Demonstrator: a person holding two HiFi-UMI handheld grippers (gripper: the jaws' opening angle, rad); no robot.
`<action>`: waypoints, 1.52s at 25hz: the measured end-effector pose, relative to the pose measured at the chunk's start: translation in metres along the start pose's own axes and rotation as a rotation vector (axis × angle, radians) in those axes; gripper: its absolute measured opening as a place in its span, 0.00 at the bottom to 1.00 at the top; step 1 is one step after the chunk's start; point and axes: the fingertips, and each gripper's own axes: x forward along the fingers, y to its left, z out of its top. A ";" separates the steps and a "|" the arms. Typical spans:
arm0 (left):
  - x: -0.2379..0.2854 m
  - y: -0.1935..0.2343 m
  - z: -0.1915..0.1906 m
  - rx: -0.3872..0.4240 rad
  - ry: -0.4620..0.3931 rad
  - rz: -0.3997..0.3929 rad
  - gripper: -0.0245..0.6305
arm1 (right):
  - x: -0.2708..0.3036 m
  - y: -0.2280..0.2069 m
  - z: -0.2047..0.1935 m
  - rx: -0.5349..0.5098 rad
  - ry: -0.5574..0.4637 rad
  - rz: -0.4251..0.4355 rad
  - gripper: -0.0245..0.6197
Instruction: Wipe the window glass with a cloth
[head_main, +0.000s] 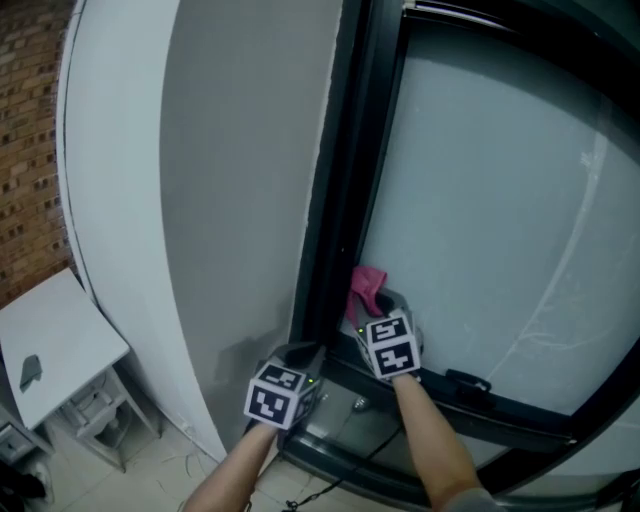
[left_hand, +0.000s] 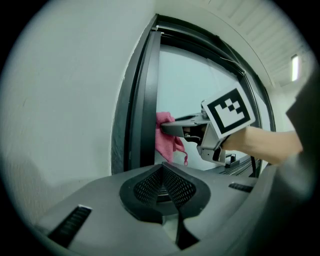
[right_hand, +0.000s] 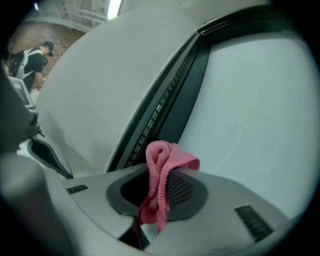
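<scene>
A pink cloth (head_main: 366, 289) is pinched in my right gripper (head_main: 372, 305), which is shut on it and holds it against the pale window glass (head_main: 500, 200) near the lower left corner, next to the black frame (head_main: 345, 170). In the right gripper view the cloth (right_hand: 160, 180) bunches between the jaws in front of the glass (right_hand: 255, 110). My left gripper (head_main: 300, 358) is shut with nothing in it, low beside the frame's foot. From the left gripper view I see the cloth (left_hand: 165, 137) and the right gripper (left_hand: 167, 128) at the frame.
A curved white wall (head_main: 200, 200) runs left of the frame. A white table (head_main: 60, 345) stands at the lower left before a brick wall (head_main: 25, 130). The black sill track (head_main: 480, 405) with a cable runs under the glass. A person (right_hand: 35, 62) stands far off.
</scene>
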 end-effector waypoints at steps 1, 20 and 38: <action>-0.001 -0.003 0.003 0.003 -0.006 -0.005 0.05 | -0.002 -0.006 0.006 -0.008 -0.001 -0.011 0.14; 0.032 -0.083 0.054 0.067 -0.072 -0.145 0.05 | -0.085 -0.150 0.083 -0.056 -0.070 -0.260 0.14; 0.088 -0.213 0.085 0.142 -0.092 -0.345 0.05 | -0.245 -0.296 0.063 0.083 -0.197 -0.572 0.14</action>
